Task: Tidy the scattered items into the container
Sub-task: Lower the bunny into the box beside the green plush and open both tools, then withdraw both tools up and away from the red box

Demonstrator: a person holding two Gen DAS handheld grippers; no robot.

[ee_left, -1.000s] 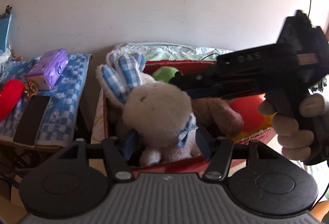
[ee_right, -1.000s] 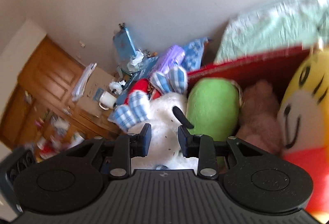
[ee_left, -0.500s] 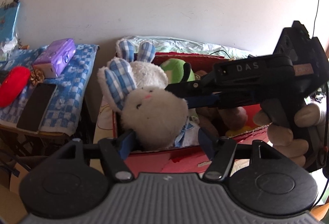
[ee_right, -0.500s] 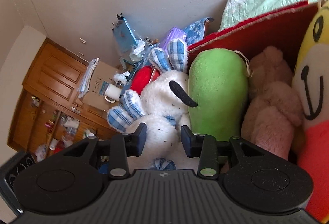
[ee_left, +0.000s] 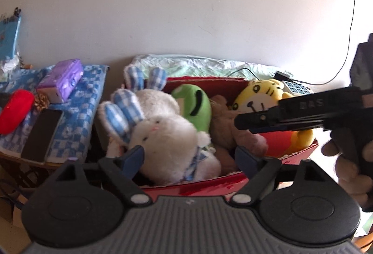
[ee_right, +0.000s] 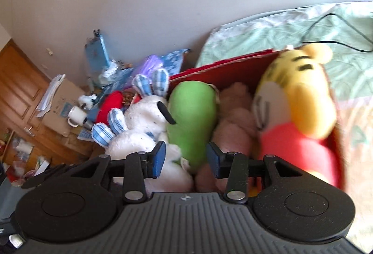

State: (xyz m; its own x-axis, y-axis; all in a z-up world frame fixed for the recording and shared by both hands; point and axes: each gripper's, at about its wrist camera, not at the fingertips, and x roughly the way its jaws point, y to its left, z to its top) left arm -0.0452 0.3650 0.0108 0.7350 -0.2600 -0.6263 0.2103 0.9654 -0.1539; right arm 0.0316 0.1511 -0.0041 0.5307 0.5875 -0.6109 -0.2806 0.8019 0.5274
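Note:
A red box on the bed holds plush toys: two white rabbits with blue checked ears, a green toy, a brown bear and a yellow tiger. My left gripper is open just above the box's near edge, its fingers apart from the front rabbit. My right gripper is open and empty over the box, above the green toy and the bear; its body also shows in the left wrist view. The tiger sits at the right.
A side table with a blue checked cloth stands left of the box, carrying a purple tissue pack, a red item and a dark phone. Pale green bedding with a black cable lies behind. A wooden cabinet is far left.
My left gripper has let go of the front rabbit and drawn back; the rabbit now rests in the box. My right gripper has pulled back to the right and opened wider.

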